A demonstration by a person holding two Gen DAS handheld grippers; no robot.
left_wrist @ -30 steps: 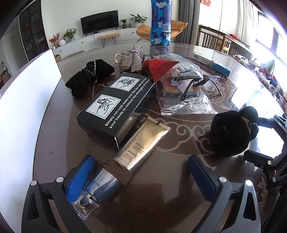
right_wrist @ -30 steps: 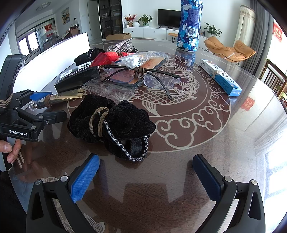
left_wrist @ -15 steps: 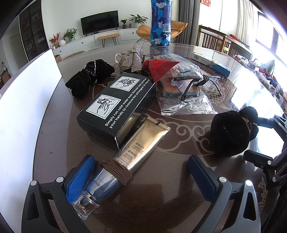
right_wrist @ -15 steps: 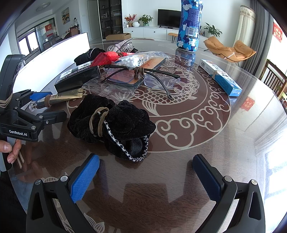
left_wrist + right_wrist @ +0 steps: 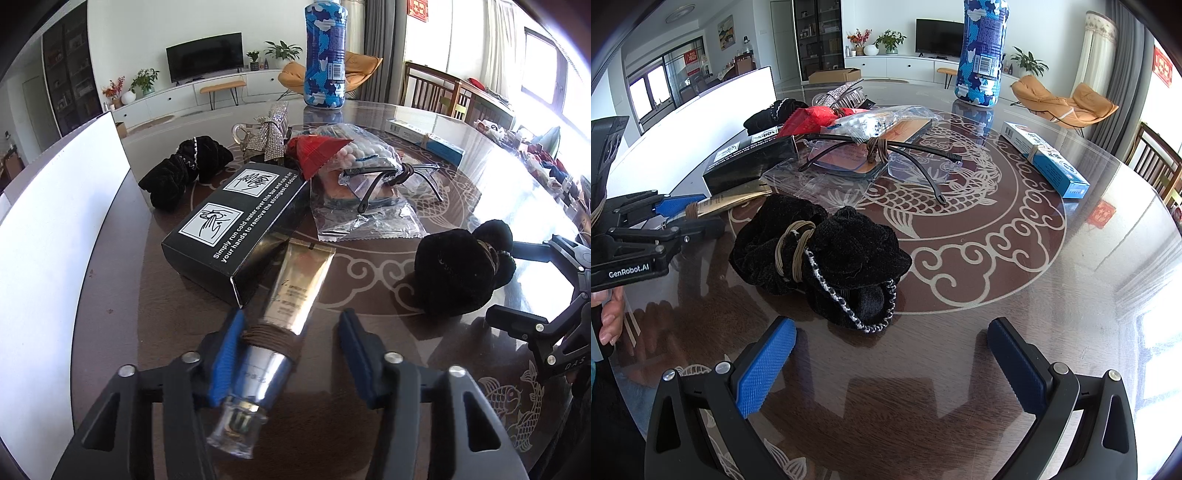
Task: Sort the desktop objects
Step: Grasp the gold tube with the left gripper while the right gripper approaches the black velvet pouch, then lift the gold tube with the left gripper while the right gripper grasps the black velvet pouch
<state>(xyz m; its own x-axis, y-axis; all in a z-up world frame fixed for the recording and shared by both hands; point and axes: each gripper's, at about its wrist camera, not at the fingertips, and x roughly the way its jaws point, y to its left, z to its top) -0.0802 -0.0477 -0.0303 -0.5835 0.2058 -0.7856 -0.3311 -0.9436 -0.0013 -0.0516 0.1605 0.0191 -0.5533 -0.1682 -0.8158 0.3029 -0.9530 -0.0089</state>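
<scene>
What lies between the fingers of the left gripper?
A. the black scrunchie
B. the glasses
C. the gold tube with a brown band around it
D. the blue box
C: the gold tube lies between the closing fingers of the left gripper, with its clear cap toward the camera.

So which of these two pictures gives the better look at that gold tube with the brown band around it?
The left wrist view. There the gold tube lies close up between the closing left gripper pads, showing its clear cap, brown band and crimped end. The right wrist view catches only a small, partly hidden stretch of it at the left edge.
</scene>
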